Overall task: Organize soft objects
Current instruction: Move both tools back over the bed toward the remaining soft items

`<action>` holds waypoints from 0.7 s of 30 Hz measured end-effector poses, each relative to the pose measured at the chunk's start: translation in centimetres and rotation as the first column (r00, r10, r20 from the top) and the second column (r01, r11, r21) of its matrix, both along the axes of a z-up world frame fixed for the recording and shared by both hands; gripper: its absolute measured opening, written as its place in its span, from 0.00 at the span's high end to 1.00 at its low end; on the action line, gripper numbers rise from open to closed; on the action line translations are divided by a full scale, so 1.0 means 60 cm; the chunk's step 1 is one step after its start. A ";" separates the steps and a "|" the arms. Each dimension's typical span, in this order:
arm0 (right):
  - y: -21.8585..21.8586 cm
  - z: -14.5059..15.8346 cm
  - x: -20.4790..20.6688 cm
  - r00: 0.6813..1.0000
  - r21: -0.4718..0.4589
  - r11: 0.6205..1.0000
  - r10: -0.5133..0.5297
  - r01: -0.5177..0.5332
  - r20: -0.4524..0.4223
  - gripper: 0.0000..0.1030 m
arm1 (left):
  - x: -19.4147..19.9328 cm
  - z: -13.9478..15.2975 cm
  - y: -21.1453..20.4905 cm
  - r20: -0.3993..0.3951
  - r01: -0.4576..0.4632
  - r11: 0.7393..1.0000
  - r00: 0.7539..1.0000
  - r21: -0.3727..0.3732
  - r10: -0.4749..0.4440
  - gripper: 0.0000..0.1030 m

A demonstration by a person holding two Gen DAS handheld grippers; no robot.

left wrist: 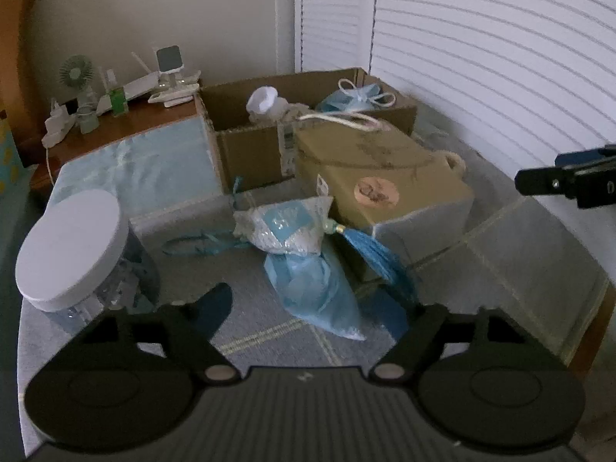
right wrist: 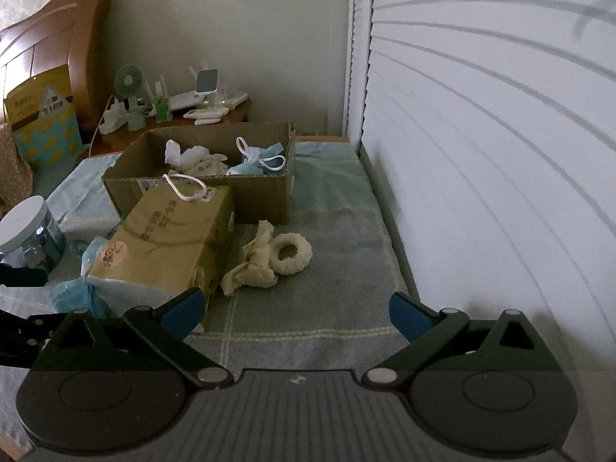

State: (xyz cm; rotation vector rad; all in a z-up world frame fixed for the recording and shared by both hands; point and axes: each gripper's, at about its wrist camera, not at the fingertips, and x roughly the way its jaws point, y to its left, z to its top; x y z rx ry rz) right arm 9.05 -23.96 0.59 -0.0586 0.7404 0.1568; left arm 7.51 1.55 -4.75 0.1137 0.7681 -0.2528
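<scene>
An open cardboard box (right wrist: pixel 265 196) (left wrist: pixel 250 154) stands at the back of the bed and holds white cloth (right wrist: pixel 181 156) and blue face masks (right wrist: pixel 258 163) (left wrist: pixel 358 98). A cream fluffy scrunchie (right wrist: pixel 290 254) and a cream cloth (right wrist: pixel 252 265) lie on the blanket ahead of my right gripper (right wrist: pixel 296 313), which is open and empty. A blue shoe cover (left wrist: pixel 315 292) and a lace sachet with a blue tassel (left wrist: pixel 288 231) lie just ahead of my left gripper (left wrist: pixel 319 308), which is open and empty.
A tan paper gift box with a rope handle (left wrist: pixel 381 177) (right wrist: pixel 169 238) lies in front of the cardboard box. A white-lidded clear jar (left wrist: pixel 73 246) (right wrist: pixel 29 231) stands at the left. A nightstand with a small fan (right wrist: pixel 129 88) is behind. Louvred doors (right wrist: pixel 481 134) run along the right.
</scene>
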 end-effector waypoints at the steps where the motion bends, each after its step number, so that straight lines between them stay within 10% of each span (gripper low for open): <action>1: 0.001 -0.001 0.000 1.000 -0.001 1.000 0.001 -0.001 -0.002 0.00 | 0.000 -0.003 -0.001 0.001 0.004 1.000 1.000 0.005 -0.004 0.28; 11: 0.012 -0.005 0.005 1.000 -0.012 1.000 0.004 -0.005 -0.016 0.00 | 0.010 -0.012 -0.006 -0.001 0.027 0.999 1.000 -0.017 -0.027 0.61; 21: 0.023 -0.009 0.008 1.000 -0.014 1.000 0.018 -0.018 -0.023 0.00 | -0.020 -0.010 0.032 -0.039 0.001 1.000 0.999 -0.022 -0.001 0.65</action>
